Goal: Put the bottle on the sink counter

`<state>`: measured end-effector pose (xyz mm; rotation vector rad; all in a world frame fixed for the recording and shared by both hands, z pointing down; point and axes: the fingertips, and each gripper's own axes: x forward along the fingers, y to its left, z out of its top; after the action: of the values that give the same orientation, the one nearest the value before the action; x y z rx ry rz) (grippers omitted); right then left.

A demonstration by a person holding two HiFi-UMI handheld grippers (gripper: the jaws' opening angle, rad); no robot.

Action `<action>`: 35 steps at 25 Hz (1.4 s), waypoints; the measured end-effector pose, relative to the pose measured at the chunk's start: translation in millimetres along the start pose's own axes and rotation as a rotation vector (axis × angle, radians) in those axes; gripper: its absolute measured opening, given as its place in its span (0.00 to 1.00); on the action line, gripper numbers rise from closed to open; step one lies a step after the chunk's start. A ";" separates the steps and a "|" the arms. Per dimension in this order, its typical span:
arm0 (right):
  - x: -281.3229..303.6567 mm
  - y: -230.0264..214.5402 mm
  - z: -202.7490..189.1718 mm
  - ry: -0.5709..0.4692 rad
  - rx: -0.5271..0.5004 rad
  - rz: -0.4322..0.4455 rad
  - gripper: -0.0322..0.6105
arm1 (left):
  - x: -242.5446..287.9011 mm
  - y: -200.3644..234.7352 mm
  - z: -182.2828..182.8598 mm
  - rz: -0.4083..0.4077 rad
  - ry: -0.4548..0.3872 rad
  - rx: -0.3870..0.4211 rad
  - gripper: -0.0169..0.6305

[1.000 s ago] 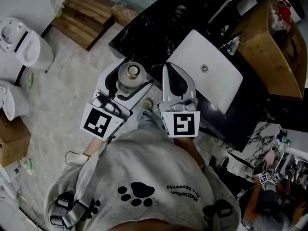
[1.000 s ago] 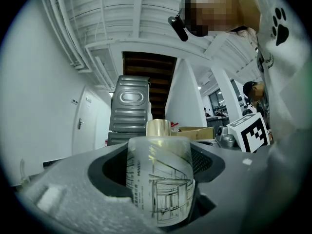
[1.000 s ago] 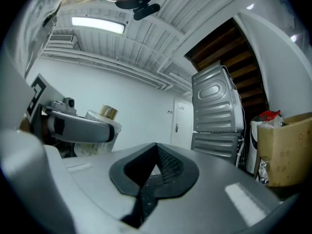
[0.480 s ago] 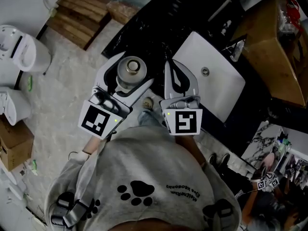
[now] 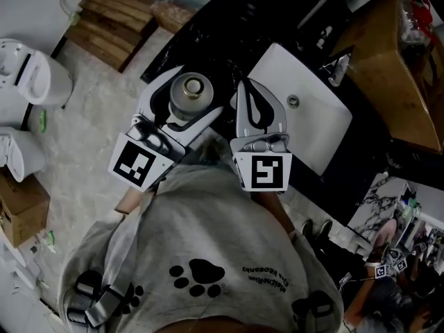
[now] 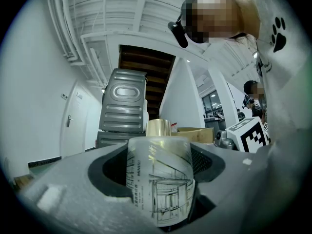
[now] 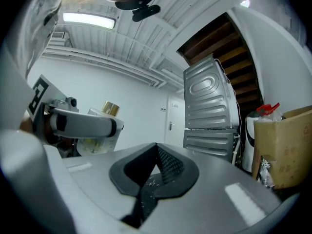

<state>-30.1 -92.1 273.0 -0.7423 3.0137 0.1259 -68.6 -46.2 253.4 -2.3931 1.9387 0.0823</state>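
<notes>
Right, the bottle is upright in my left gripper. The jaws stand wide and are clamped on either side of its frosted body. Through the left gripper view I can see a line drawing of a building printed on the glass, and the gold cap rises above the jaw tops. From the head view the bottle is in the air over the near left edge of the black sink counter, close to the left corner of the white basin; I cannot tell how high it is above the stone. Just beside it, on the basin side, my right gripper points the same way with its jaws pressed together and nothing between them. Its tips reach over the counter's near edge by the basin's near corner. A tap stands at the basin's far edge, and a cardboard box fills the counter's far right end. Wooden boards lie on the pale floor off the counter's left end, with white appliances further left.
</notes>
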 end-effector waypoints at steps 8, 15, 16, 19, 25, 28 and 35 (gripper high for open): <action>-19.7 -8.2 11.3 -0.031 -0.004 -0.049 0.05 | 5.2 -22.0 11.5 -0.068 0.001 0.059 0.55; -20.6 -13.4 9.9 -0.052 -0.009 -0.086 0.05 | 15.9 -18.5 7.4 -0.129 -0.017 0.047 0.55; -19.1 -14.4 10.5 -0.056 -0.016 -0.088 0.05 | 18.8 -16.2 7.6 -0.137 -0.023 0.047 0.55; -12.2 -18.0 11.3 -0.051 -0.022 -0.105 0.05 | 28.5 -9.0 9.9 -0.162 -0.038 0.041 0.55; 8.8 -24.5 17.1 -0.033 -0.042 -0.145 0.05 | 45.0 11.5 13.4 -0.222 -0.047 0.043 0.55; 20.4 -26.2 19.1 -0.027 -0.059 -0.164 0.05 | 53.3 24.4 14.6 -0.249 -0.054 0.031 0.55; 52.4 -32.2 15.9 -0.013 -0.081 -0.196 0.05 | 74.1 58.4 10.7 -0.301 -0.055 0.021 0.55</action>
<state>-61.3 -143.4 252.1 -1.0343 2.9174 0.2469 -110.4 -129.6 236.1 -2.6058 1.5289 0.1113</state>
